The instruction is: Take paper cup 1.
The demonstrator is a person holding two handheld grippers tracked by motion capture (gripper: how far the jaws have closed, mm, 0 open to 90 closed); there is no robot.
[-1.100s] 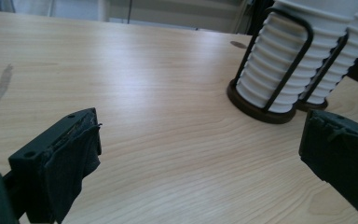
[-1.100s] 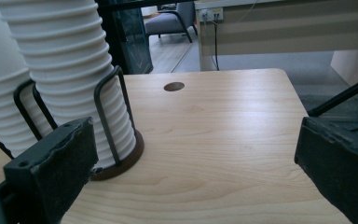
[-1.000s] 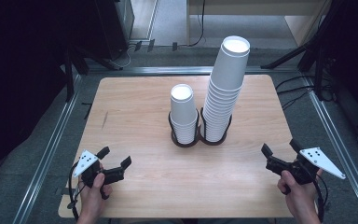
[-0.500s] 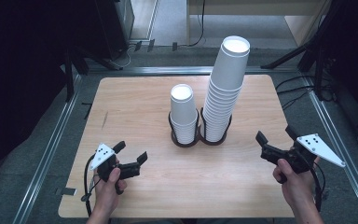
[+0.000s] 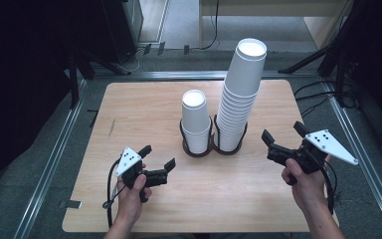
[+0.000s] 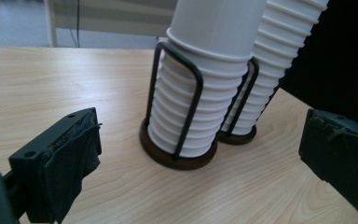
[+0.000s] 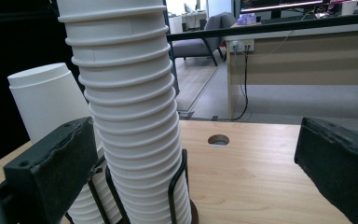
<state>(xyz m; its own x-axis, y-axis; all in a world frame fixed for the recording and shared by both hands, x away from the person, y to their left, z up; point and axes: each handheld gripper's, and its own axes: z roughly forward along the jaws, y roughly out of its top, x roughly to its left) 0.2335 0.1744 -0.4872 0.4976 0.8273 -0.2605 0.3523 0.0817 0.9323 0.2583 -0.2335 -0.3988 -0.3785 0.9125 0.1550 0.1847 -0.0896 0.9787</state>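
Note:
Two stacks of upside-down white paper cups stand in black wire holders mid-table. The short stack (image 5: 195, 122) (image 6: 200, 88) (image 7: 44, 105) is on the left, and the tall stack (image 5: 239, 94) (image 6: 270, 70) (image 7: 130, 107) rises beside it on the right. My left gripper (image 5: 157, 156) (image 6: 200, 168) is open and empty, low over the table in front and to the left of the short stack, jaws pointing at it. To the right of the tall stack my right gripper (image 5: 282, 132) (image 7: 196, 177) is open too, with nothing between its jaws, and faces that stack.
The wooden table (image 5: 144, 109) has bare surface on all sides of the holders. A small round hole (image 7: 218, 139) lies in the tabletop beyond the tall stack. Metal rails (image 5: 49, 164) border the table, and cables and stands lie on the floor behind.
Both grippers have moved inward and forward toward the cup stacks, the left one rightward, the right one leftward. Both stay open. The cups have not moved.

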